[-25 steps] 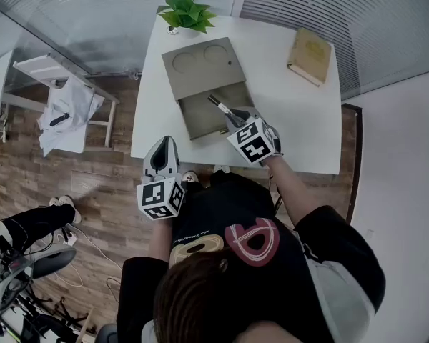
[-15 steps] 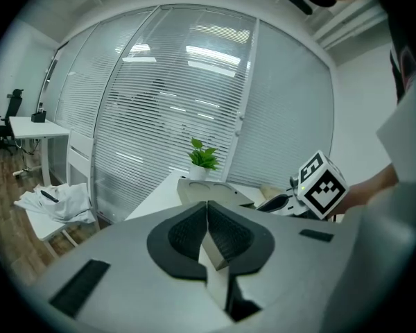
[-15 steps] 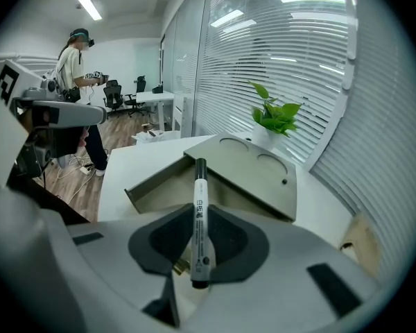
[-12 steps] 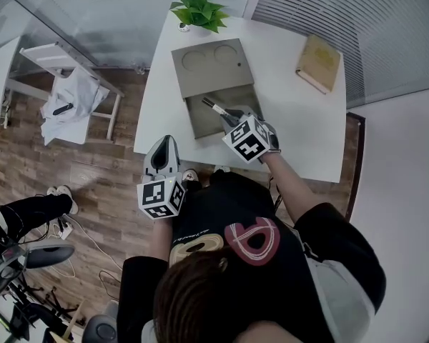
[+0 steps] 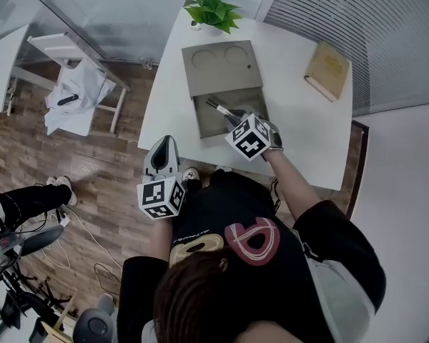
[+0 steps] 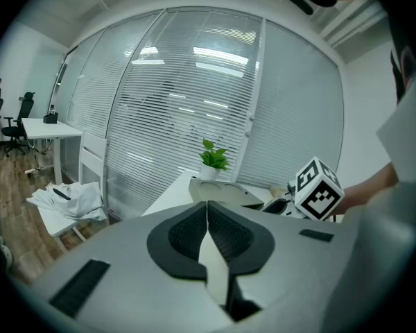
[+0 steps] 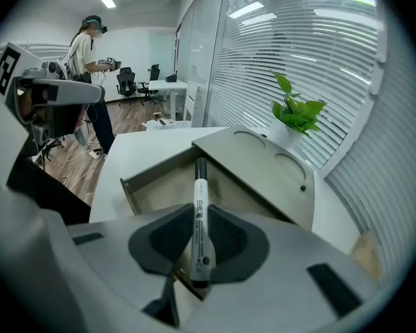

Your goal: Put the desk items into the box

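Head view, taken left to right.

- Far left: a white rack (image 5: 93,63) is seen on the wooden floor (image 5: 93,163), with a white cloth (image 5: 75,95) draped over it.
- The left gripper (image 5: 167,143) is held off the table's near edge, at 7 o'clock from the box. Its jaws are seen pressed together in its own view, with nothing between the pads.
- The white table (image 5: 300,141) is set at centre. On it the beige box (image 5: 222,66) is placed; two round recesses are pressed into its flat top.
- On the box's 6 o'clock side an open compartment (image 5: 213,123) is exposed. Its beige floor and low walls are visible.
- At 12 o'clock from the box, just beside it, a small white pot (image 5: 194,26) is noted; a green plant (image 5: 216,7) is held in it.
- A marker pen (image 5: 218,106) is clamped between the pads of the right gripper (image 5: 237,117), jaws closed on its barrel. From the gripper the pen is pointed toward 10 o'clock, its dark tip over the open compartment. Whether the tip is above the walls or below them cannot be told.
- At 3 o'clock from the box, well apart, a tan book (image 5: 327,70) is laid flat near the table's right edge.
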`<state>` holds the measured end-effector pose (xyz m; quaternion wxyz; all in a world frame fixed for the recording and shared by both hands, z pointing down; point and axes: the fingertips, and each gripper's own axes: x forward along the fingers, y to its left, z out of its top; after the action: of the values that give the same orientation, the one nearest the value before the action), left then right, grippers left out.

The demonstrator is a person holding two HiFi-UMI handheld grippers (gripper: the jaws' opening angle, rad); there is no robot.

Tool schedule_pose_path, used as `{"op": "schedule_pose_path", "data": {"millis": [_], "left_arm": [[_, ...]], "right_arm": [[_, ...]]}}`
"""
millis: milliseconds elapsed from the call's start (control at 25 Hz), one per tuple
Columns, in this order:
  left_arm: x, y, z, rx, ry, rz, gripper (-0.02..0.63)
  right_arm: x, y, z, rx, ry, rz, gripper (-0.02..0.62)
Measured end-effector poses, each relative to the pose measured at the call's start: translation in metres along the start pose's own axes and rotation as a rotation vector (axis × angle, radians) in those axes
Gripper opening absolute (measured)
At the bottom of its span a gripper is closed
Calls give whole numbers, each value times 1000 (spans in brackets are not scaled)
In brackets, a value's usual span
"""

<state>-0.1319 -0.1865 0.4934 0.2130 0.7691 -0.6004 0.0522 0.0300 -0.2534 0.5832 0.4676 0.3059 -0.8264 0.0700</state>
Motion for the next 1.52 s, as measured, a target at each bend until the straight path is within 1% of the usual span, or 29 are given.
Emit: {"op": "schedule_pose_path", "data": {"millis": [760, 1280, 1520], "left_arm": [[2, 12, -3, -13, 9, 62, 20], [7, 14, -2, -19, 20, 81, 20], [12, 11, -3, -16, 28, 69, 20]], "right_arm": [[30, -6, -11, -22, 56, 44, 74], [36, -9, -13, 6, 52, 91, 75], [36, -10, -14, 56, 45, 110, 81]]}}
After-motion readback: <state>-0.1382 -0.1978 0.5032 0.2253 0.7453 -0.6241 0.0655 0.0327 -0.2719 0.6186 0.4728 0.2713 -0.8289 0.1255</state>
